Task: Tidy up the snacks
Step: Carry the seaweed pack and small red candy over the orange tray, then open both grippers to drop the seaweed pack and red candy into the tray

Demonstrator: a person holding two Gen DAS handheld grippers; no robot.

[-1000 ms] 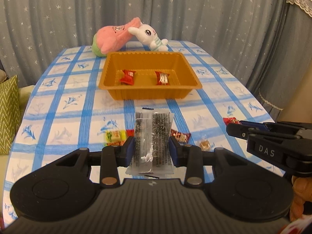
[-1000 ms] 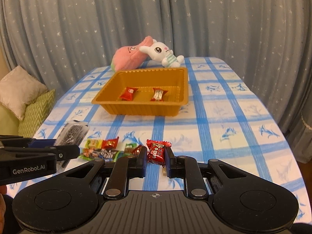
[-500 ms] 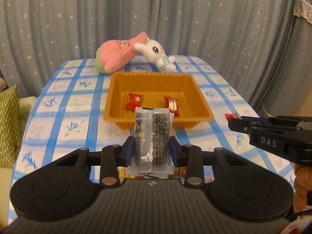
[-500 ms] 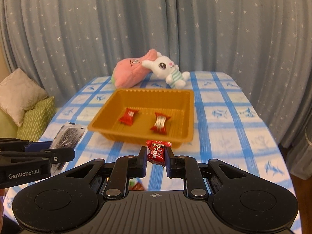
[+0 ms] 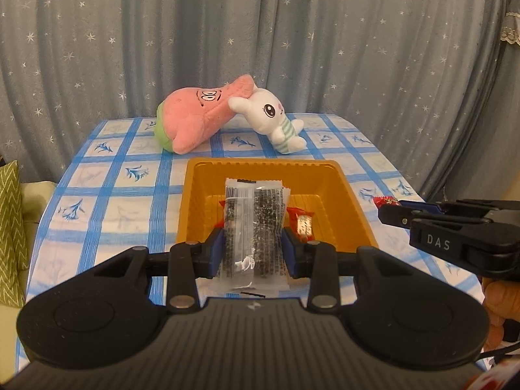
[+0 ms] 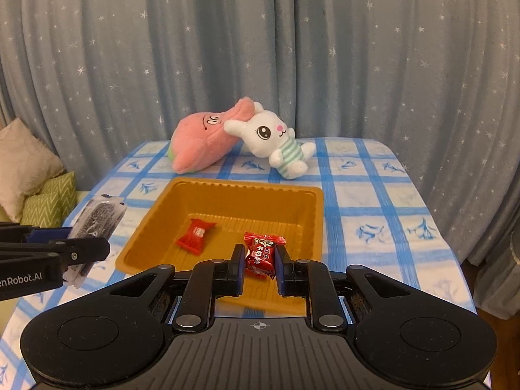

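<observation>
1. My L gripper (image 5: 253,250) is clamped on a clear seaweed snack pack (image 5: 253,227); both blue pads press its long sides, pack upright w/ its top end sticking past the fingertips.
2. From the L wrist cam the pack sits in front of the orange tray (image 5: 344,191), over the tray's near half. Can't tell how high above it.
3. My R gripper (image 6: 259,265) is pinched nearly closed on a red wrapped candy (image 6: 261,253), held at its middle, twisted ends poking out above the fingers.
4. From the R wrist cam that candy hangs over the tray's near-right part, inside the rim line.
5. Tray (image 6: 315,201) sits on the blue-check tablecloth (image 6: 373,214), roughly mid-table.
6. Inside the tray: one red candy (image 6: 195,235) lies flat on the floor, L of centre. In the L cam a 2nd red candy w/ silver face (image 5: 304,222) shows just R of the pack; another red bit peeks out on the pack's L side.
7. Each gripper shows at the edge of the other's view, side by side, apart, not touching.
8. At the table's far end: pink plush (image 6: 204,143) and white bunny plush (image 6: 276,143), leaning against each other, beyond the tray.
9. Star-print grey curtain (image 6: 357,48) hangs behind; green cushion (image 5: 11,227) off the table's L side.
</observation>
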